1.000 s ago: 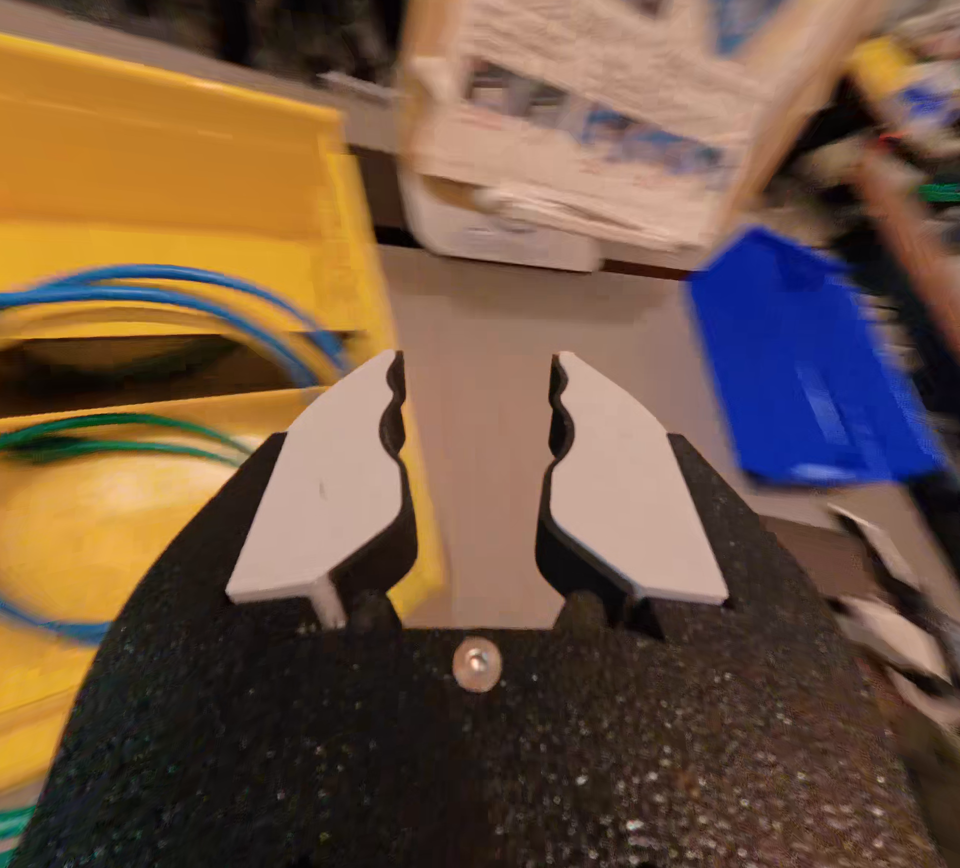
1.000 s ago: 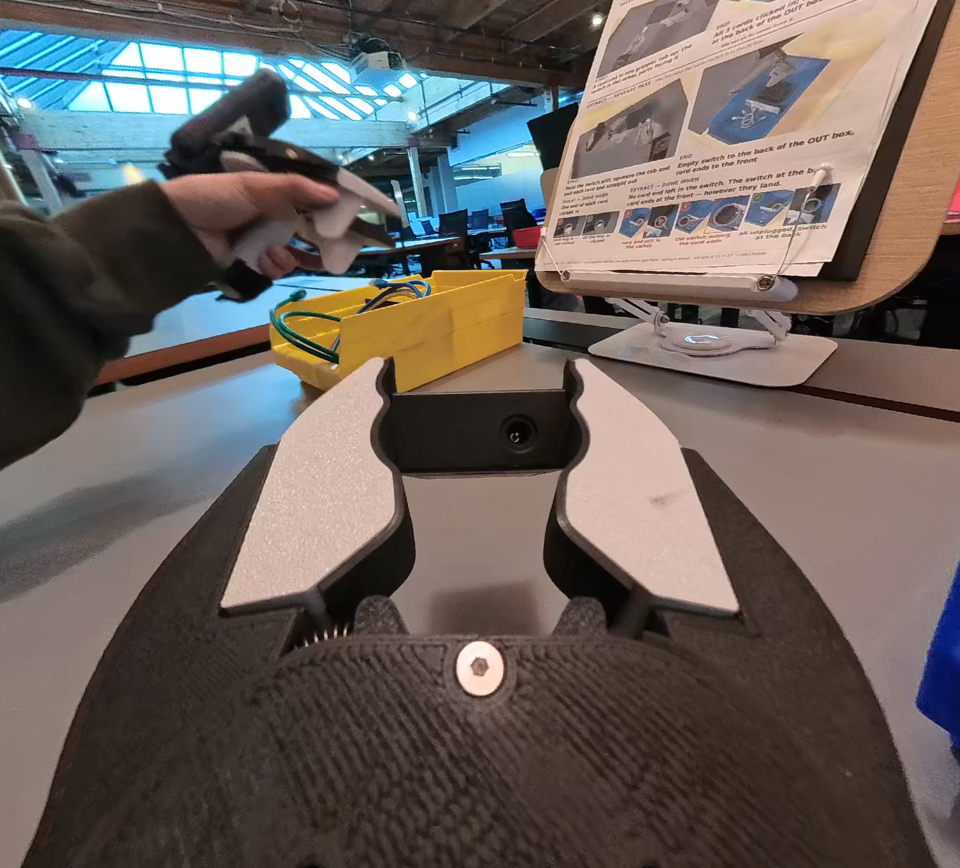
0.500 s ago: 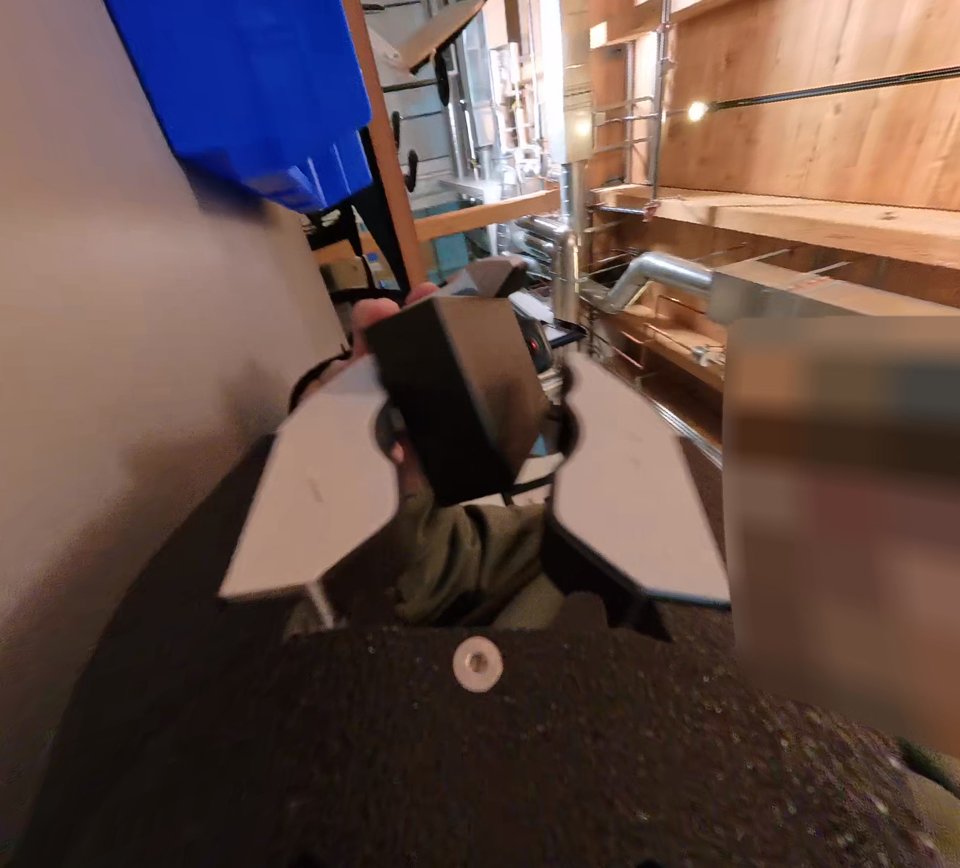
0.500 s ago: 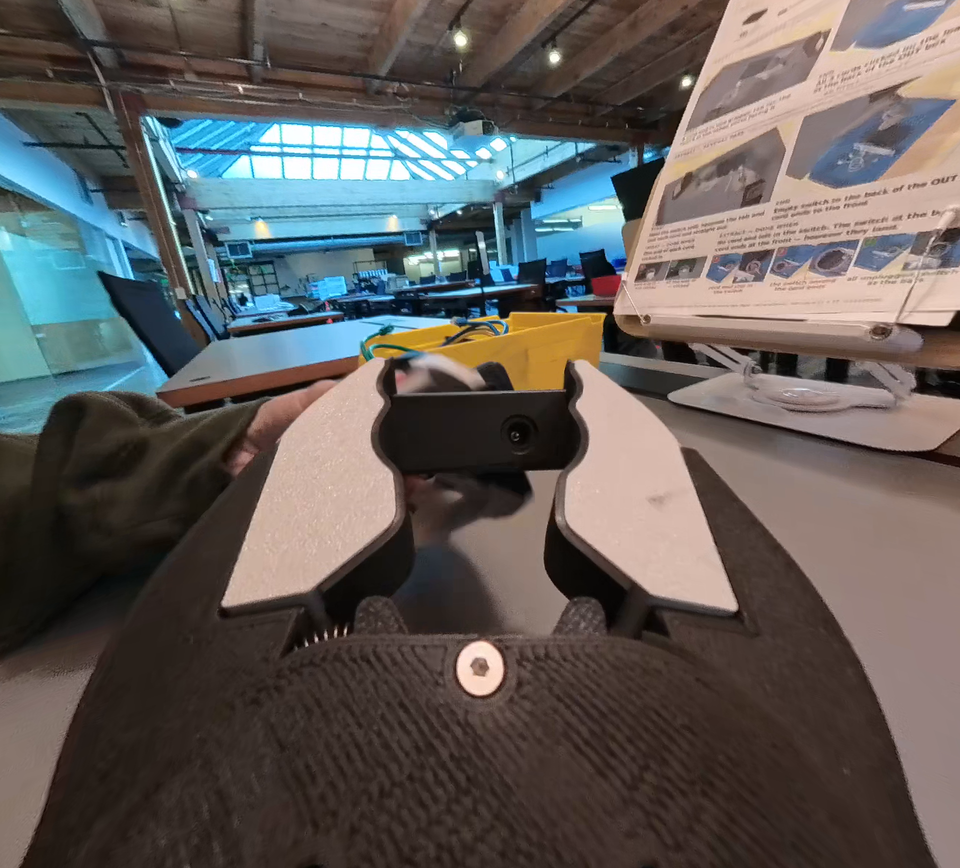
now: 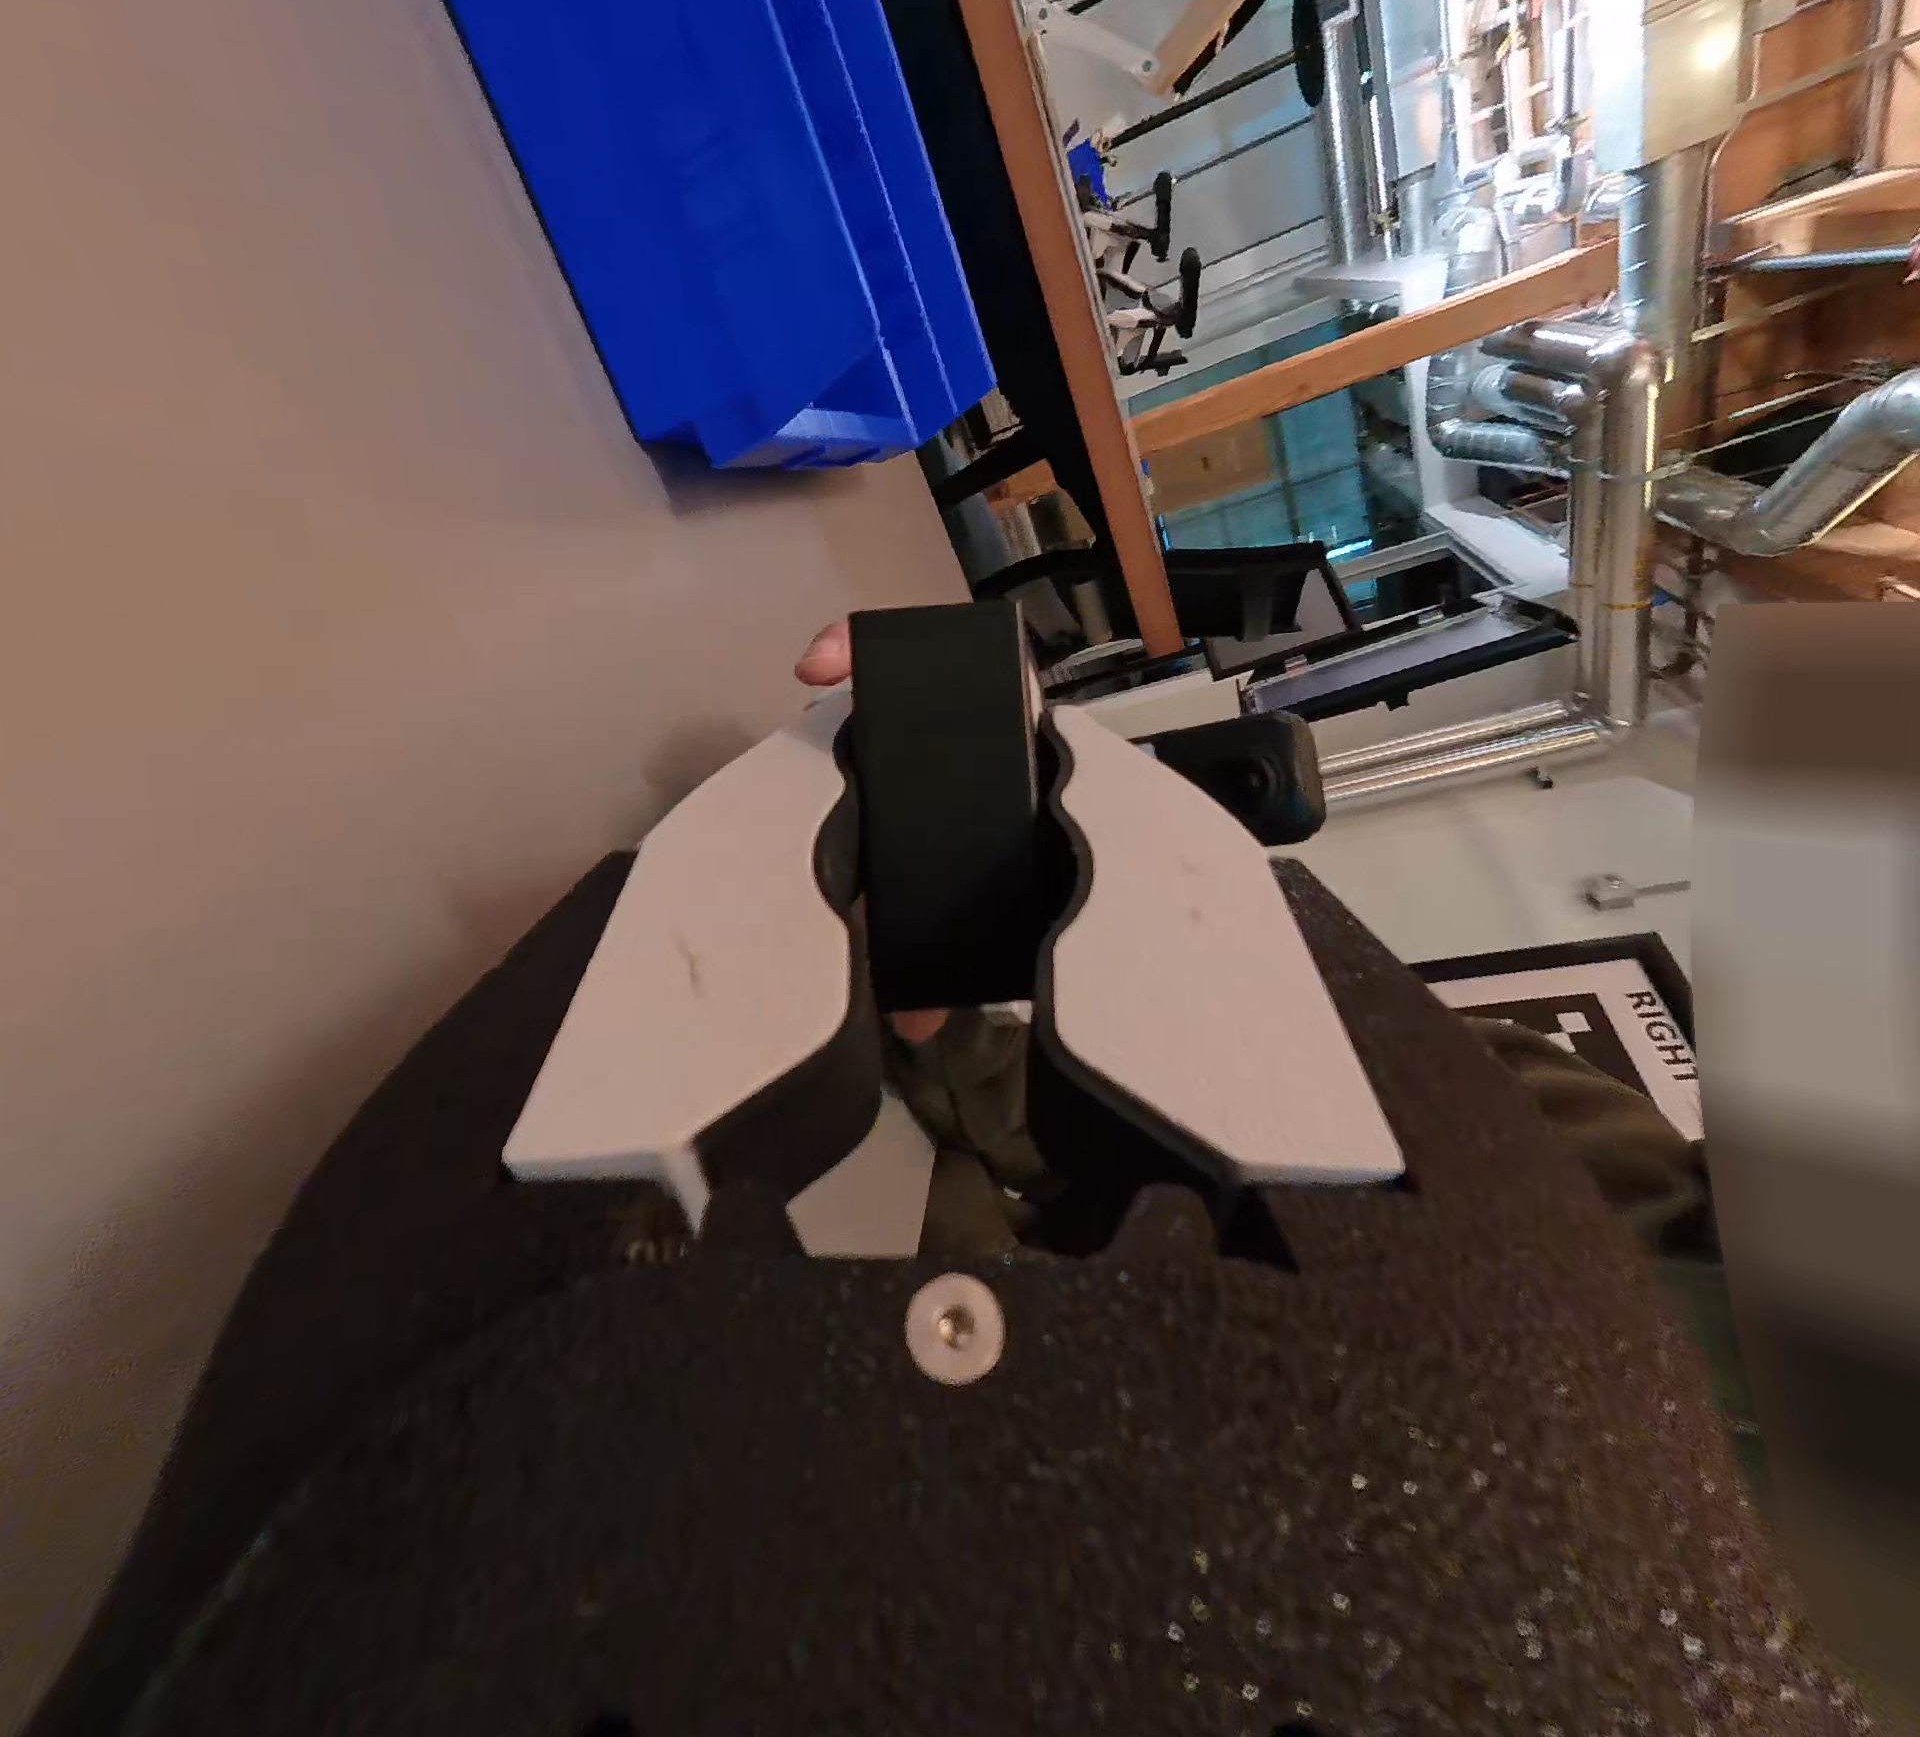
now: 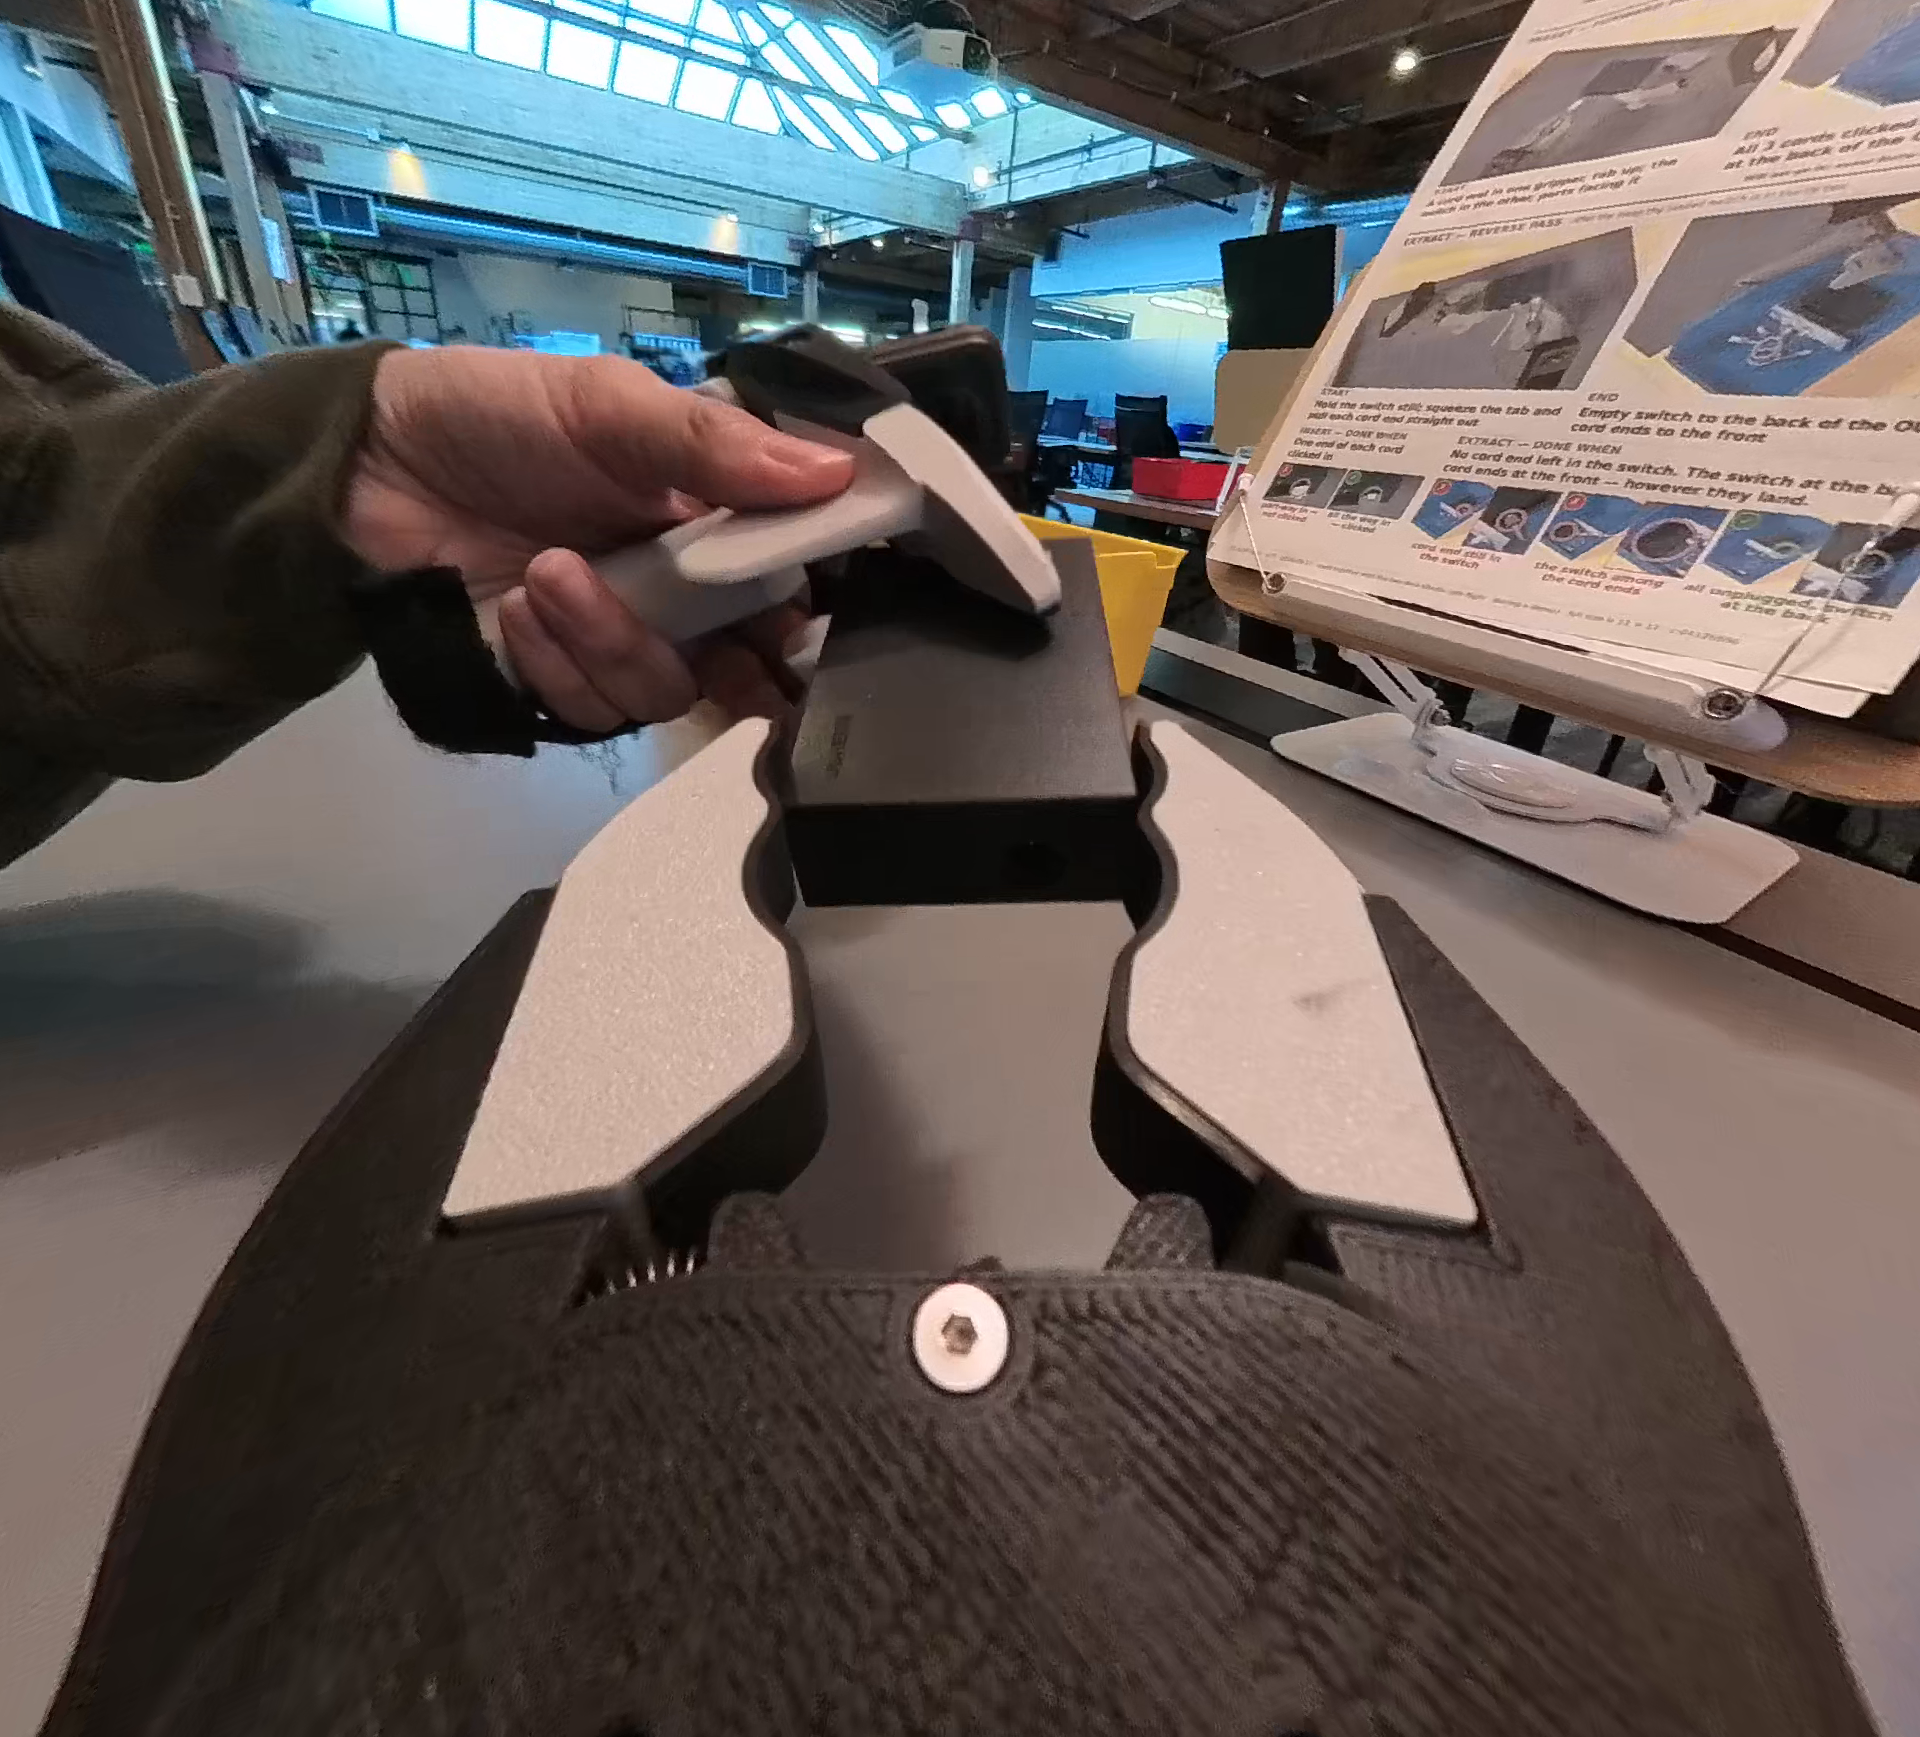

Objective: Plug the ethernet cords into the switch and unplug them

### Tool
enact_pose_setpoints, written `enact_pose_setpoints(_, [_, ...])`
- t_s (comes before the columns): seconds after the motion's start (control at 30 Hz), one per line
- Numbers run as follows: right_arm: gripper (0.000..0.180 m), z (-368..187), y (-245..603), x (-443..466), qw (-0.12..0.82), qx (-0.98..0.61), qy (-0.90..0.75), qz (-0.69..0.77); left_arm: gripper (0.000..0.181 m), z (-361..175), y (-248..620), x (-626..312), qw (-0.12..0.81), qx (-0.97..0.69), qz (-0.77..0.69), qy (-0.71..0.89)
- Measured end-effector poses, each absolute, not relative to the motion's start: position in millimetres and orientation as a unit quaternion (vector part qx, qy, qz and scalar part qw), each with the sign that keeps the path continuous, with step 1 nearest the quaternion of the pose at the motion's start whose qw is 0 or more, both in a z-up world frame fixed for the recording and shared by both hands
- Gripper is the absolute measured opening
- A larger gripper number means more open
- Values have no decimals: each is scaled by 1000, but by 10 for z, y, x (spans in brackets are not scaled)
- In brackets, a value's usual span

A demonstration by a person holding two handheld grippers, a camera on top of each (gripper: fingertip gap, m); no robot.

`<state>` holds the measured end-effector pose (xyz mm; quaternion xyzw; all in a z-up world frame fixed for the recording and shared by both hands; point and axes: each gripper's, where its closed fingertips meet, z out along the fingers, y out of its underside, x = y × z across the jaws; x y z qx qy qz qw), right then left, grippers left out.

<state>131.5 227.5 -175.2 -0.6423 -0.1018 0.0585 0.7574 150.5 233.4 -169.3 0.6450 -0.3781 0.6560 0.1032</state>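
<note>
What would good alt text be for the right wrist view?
The right gripper clamps a black switch above a grey table, while the left gripper, held in a hand, grips the switch's far end. A yellow bin stands behind.

Switch (image 6: 961, 731): matte black throughout. Right hand-held gripper (image 6: 958, 814): pale grey, finely speckled finger (image 6: 644, 981) plates on a black body with a woven diagonal texture. Left hand-held gripper (image 5: 943, 814): pale grey plates, black body flecked with glitter-like specks. Table (image 6: 260, 908): plain light grey. Bin (image 5: 707, 160): saturated blue. Second bin (image 6: 1127, 591): bright yellow. Sleeve (image 6: 156, 565): dark olive green, black cuff. Instruction sheet (image 6: 1621, 316): white with blue, grey and yellow photo panels, on a tan wooden board.
</note>
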Motion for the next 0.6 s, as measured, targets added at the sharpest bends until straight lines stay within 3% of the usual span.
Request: enact_pose_setpoints(0.6, [62,-1789,2329,1346,748,-657,-91,27,29,-1652,2367,1550,58,672,638,-372])
